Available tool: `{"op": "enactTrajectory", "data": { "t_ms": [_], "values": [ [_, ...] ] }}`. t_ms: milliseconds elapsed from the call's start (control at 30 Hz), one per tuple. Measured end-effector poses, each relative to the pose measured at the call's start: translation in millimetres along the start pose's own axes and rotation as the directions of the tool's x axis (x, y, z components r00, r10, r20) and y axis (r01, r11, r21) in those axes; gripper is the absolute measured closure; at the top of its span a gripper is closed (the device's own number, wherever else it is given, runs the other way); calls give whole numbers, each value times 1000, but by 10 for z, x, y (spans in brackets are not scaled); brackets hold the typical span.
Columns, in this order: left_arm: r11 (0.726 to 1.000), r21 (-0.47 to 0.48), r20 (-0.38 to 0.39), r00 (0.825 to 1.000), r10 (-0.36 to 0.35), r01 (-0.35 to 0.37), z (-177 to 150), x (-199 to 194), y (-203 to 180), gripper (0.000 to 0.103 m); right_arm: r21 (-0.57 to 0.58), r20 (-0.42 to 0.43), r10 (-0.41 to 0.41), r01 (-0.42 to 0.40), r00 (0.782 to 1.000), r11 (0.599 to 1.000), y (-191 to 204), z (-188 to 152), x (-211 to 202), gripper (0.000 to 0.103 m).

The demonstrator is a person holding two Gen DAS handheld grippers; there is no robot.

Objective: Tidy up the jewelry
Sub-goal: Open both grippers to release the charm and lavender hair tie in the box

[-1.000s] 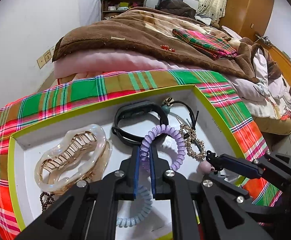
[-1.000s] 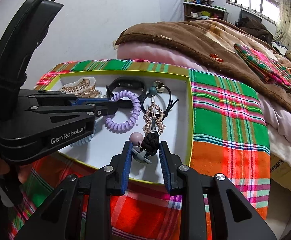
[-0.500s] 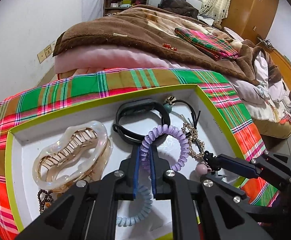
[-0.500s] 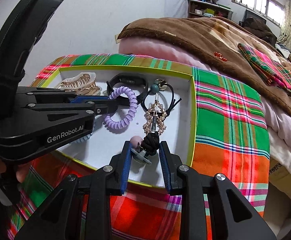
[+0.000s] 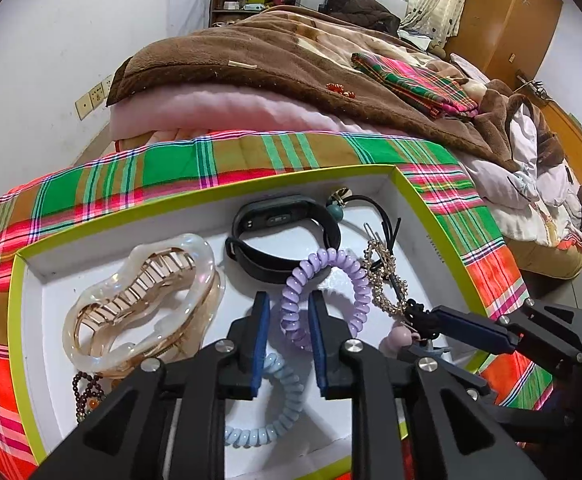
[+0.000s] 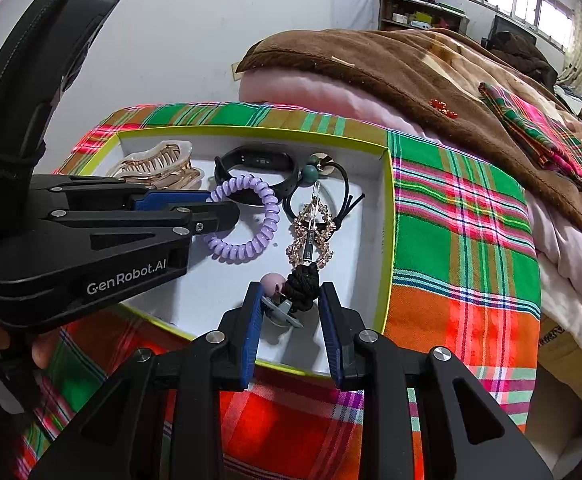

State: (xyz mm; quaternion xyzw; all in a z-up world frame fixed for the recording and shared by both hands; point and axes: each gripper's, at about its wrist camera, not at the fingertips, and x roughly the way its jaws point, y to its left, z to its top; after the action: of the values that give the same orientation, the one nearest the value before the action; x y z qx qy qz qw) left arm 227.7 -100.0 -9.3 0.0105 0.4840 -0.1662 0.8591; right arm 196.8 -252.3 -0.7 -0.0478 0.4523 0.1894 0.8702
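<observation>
A white box with a lime rim lies on a plaid cloth and holds the jewelry. My left gripper has its jaws opening around the near side of a purple coil hair tie. The coil rests between the pads, and they no longer press it. My right gripper is shut on the black knot of a gold charm, with a pink bead and a grey piece also between its pads. That charm trails away over the box floor.
Also in the box are a pearly claw clip, a black wristband, a light blue coil tie, a dark bead bracelet and a black elastic with a green bead. A bed with a brown blanket stands behind.
My left gripper's jaws, shut on the purple coil before, have parted and the coil sits loose between them. The right gripper and its charm have not moved.
</observation>
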Motion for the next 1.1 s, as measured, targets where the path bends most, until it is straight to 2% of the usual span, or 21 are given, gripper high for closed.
{"op": "enactTrajectory", "data": {
  "t_ms": [233, 400, 467, 567, 667, 1100],
  "values": [
    [1000, -1, 0, 1000, 2, -2, -6, -4, -7, 72, 4, -1, 0, 0, 1000, 1000, -5, -2, -7, 74],
    [1000, -12, -3, 1000, -1, 1, -4, -17, 3, 71, 11, -5, 1, -1, 1000, 1000, -13, -2, -8, 73],
    [1000, -13, -2, 1000, -1, 1, -2, -30, 6, 67, 16, -6, 5, -5, 1000, 1000, -20, -3, -11, 73],
    [1000, -17, 5, 1000, -4, 4, 4, -64, 3, 63, 31, -8, 8, -8, 1000, 999, -46, -3, -15, 65],
    [1000, -15, 9, 1000, -2, 2, 4, -99, -4, 62, 48, -6, 28, -28, 1000, 998, -60, -7, -25, 64],
    [999, -35, 40, 999, 19, -18, -45, -318, 13, 57, 74, 12, 15, -16, 1000, 997, -47, -42, -88, 64]
  ]
}}
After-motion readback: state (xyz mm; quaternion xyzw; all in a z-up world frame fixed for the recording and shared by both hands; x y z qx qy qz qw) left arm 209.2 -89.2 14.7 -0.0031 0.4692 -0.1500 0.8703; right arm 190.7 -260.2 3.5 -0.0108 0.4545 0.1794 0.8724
